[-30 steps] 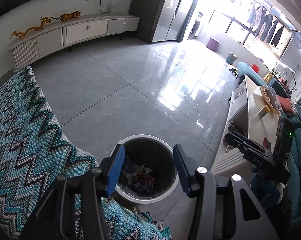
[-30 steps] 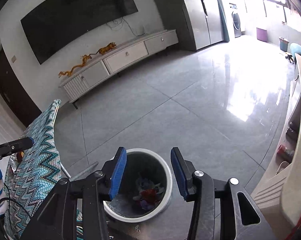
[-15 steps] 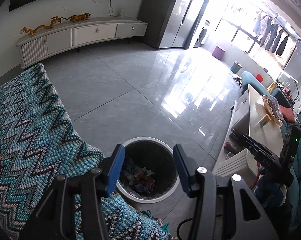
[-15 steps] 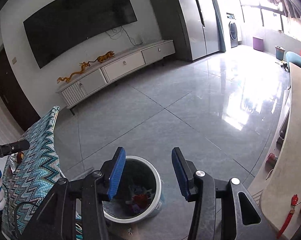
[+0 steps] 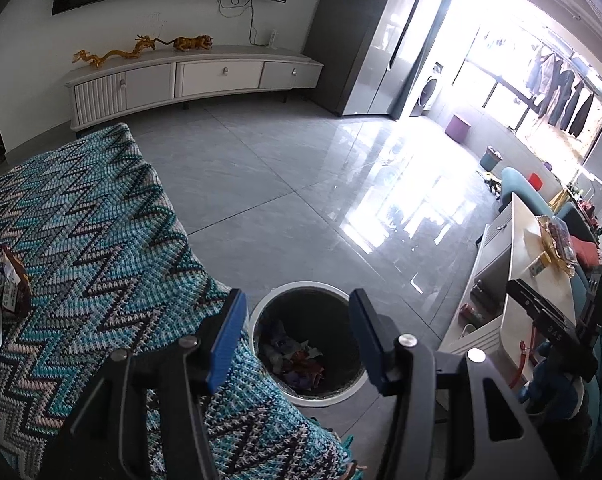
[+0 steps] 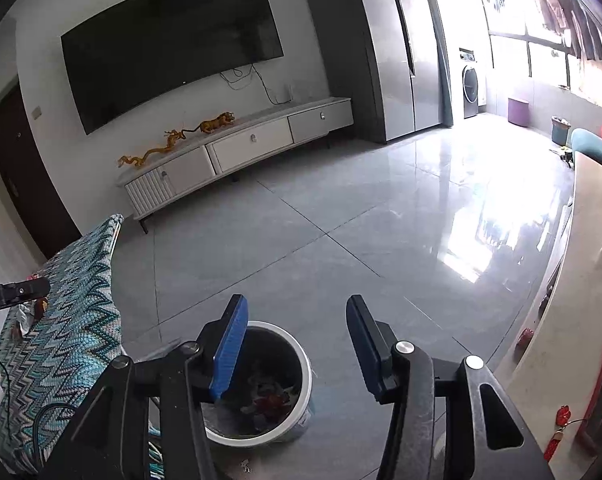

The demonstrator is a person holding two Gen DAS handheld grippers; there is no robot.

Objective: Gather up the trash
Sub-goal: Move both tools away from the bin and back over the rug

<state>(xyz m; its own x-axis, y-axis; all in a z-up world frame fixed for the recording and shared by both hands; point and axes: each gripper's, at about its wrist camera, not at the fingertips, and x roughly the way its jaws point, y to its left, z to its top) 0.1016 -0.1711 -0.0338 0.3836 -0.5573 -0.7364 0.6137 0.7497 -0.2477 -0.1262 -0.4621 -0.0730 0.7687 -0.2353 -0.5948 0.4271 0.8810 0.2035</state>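
Note:
A round white bin (image 5: 309, 344) with a dark liner stands on the floor, with crumpled wrappers (image 5: 297, 364) lying in it. My left gripper (image 5: 297, 332) hovers above it, jaws opening, nothing between them. In the right wrist view the same bin (image 6: 261, 384) sits below my right gripper (image 6: 297, 344), whose jaws are opening too and hold nothing. Loose wrappers (image 5: 3, 292) lie on the zigzag knitted cover (image 5: 93, 248) at the far left. The right gripper's body (image 5: 549, 328) shows at the right of the left wrist view.
A low white TV cabinet (image 6: 237, 152) and a wall TV (image 6: 169, 48) stand across the grey tiled floor (image 6: 341, 232). A long pale table (image 5: 541, 280) with items runs along the right. A teal chair (image 5: 517, 184) and a small blue bin (image 5: 491, 158) sit by the window.
Both grippers have risen and drawn back from the bin, which now sits lower in each view. Both pairs of jaws stand slightly wider. More of the knitted cover and its wrappers shows at left.

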